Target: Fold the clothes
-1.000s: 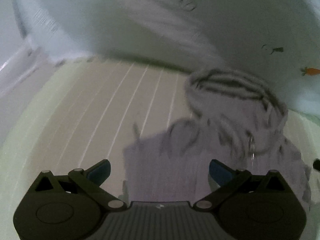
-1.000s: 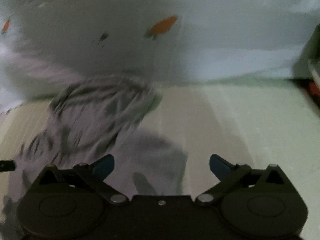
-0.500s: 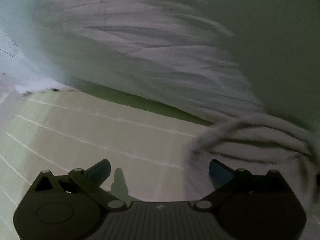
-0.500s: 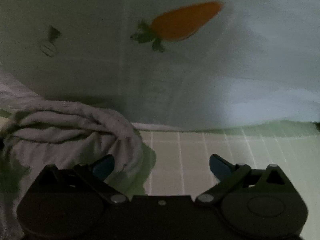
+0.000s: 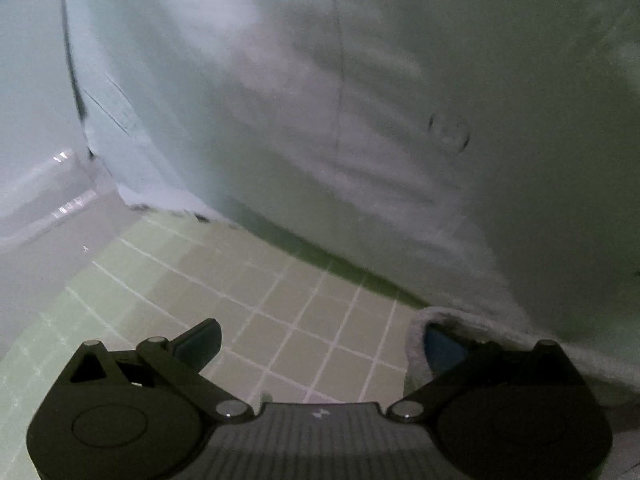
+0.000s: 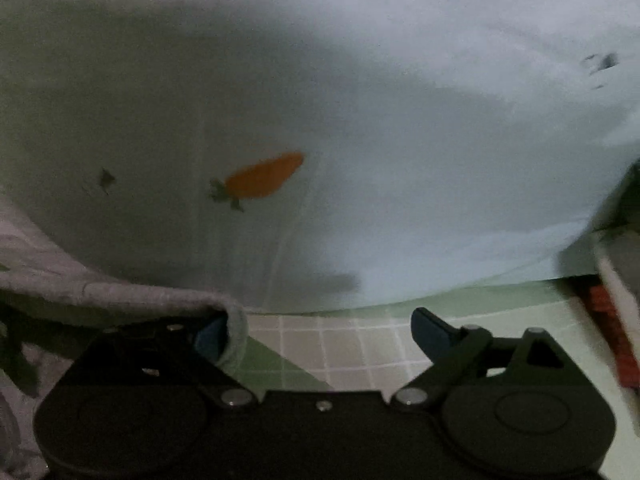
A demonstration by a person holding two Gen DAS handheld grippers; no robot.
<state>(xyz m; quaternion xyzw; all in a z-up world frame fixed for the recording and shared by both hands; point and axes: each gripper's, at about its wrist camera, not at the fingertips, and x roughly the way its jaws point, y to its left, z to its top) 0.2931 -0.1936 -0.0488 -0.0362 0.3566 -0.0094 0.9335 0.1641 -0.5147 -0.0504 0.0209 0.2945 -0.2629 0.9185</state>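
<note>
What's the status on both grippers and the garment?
Left gripper open, right gripper open. Grey garment draped over one fingertip of each. Carrot-print sheet just ahead.

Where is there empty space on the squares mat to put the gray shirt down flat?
Bare grid mat shows ahead of the left gripper, bordered by the pale carrot-print cloth behind. A narrower bare strip lies ahead of the right gripper. It is crowded where the gray garment drapes over each gripper's inner finger, and by the red thing at the mat's right edge.
</note>
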